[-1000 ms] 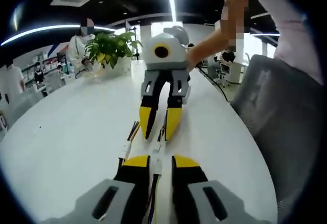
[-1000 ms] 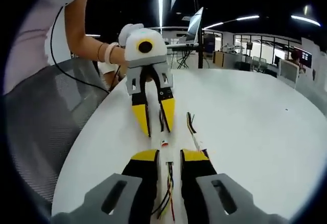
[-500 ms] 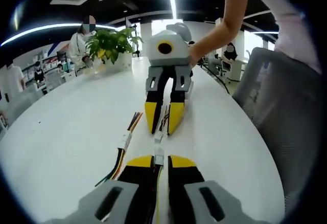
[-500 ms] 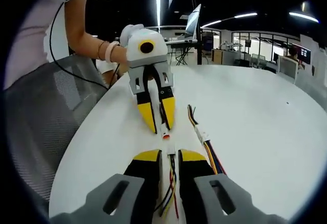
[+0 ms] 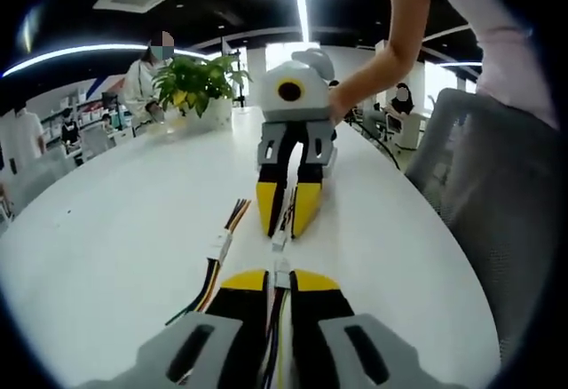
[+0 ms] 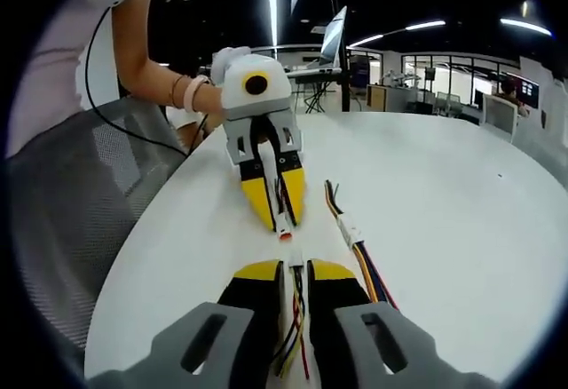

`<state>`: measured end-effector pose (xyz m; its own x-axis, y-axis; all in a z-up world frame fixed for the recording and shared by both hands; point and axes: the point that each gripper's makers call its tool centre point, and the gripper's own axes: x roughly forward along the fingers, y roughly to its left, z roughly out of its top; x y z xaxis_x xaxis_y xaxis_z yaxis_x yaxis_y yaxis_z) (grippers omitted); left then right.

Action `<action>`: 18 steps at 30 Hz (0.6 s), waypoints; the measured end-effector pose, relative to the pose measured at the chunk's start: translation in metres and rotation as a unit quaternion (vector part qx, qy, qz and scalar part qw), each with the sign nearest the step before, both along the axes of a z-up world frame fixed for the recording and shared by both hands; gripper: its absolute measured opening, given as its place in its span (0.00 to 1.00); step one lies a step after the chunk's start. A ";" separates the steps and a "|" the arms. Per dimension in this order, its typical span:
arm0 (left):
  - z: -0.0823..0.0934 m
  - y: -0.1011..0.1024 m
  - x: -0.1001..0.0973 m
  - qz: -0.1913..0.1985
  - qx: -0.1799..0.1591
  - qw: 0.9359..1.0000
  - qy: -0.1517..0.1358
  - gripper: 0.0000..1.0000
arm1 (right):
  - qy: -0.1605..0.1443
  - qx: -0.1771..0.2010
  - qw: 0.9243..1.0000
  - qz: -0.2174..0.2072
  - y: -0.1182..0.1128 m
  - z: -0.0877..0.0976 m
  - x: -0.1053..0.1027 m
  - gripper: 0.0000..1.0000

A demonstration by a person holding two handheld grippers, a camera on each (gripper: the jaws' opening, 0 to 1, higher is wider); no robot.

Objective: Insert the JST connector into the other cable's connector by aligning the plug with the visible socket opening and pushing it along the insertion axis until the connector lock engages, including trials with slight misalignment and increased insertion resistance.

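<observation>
On the white table (image 5: 115,220), my left gripper (image 5: 280,281) is shut on a multi-wire cable whose white JST connector (image 5: 281,267) sticks out past its yellow fingertips. Facing it, my right gripper (image 5: 285,213) is shut on the other cable, and its white connector (image 5: 279,241) points back at the first along nearly the same line, with a small gap between them. In the right gripper view, my right gripper (image 6: 294,273) holds its connector (image 6: 294,258) just short of the red-tipped connector (image 6: 283,231) in the left gripper (image 6: 276,202).
A spare cable (image 5: 217,249) with a white connector lies on the table beside the grippers; it is the spare cable (image 6: 349,229) in the right gripper view. A potted plant (image 5: 200,83) stands far back. A grey mesh chair (image 5: 497,194) sits at the table edge.
The two grippers have drawn closer together, and the gap between the facing connectors has shrunk to a small one. The spare cable has not moved.
</observation>
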<state>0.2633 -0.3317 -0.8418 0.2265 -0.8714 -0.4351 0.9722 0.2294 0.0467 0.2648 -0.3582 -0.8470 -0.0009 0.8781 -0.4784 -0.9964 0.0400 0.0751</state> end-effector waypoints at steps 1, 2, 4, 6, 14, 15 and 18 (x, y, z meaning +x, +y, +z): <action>0.000 -0.001 -0.001 -0.002 -0.001 1.000 -0.001 0.03 | 0.001 0.000 1.000 -0.001 0.000 0.000 0.000 0.08; 0.000 -0.001 -0.001 -0.004 -0.002 1.000 -0.001 0.02 | 0.001 0.000 1.000 -0.001 0.000 0.000 0.000 0.08; -0.001 -0.003 -0.002 -0.007 -0.004 1.000 0.000 0.01 | 0.001 0.000 1.000 -0.002 0.000 0.000 0.000 0.08; -0.001 -0.003 -0.001 -0.005 -0.008 1.000 0.002 0.01 | 0.002 0.000 1.000 -0.003 -0.001 0.000 0.000 0.08; -0.001 -0.002 0.003 0.019 -0.055 0.997 0.050 0.00 | -0.004 -0.003 1.000 0.001 -0.002 0.000 0.000 0.08; 0.000 -0.002 0.003 0.024 -0.060 0.996 0.062 0.00 | -0.004 -0.003 1.000 0.001 -0.001 0.000 0.000 0.07; 0.000 -0.003 0.005 0.027 -0.065 0.995 0.077 0.00 | -0.010 -0.002 1.000 0.005 -0.001 0.000 0.000 0.07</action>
<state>0.2683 -0.3349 -0.8419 0.2141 -0.9110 -0.3524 0.9518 0.2757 -0.1346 0.2649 -0.3587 -0.8469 -0.0005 0.8758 -0.4826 -0.9981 0.0295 0.0544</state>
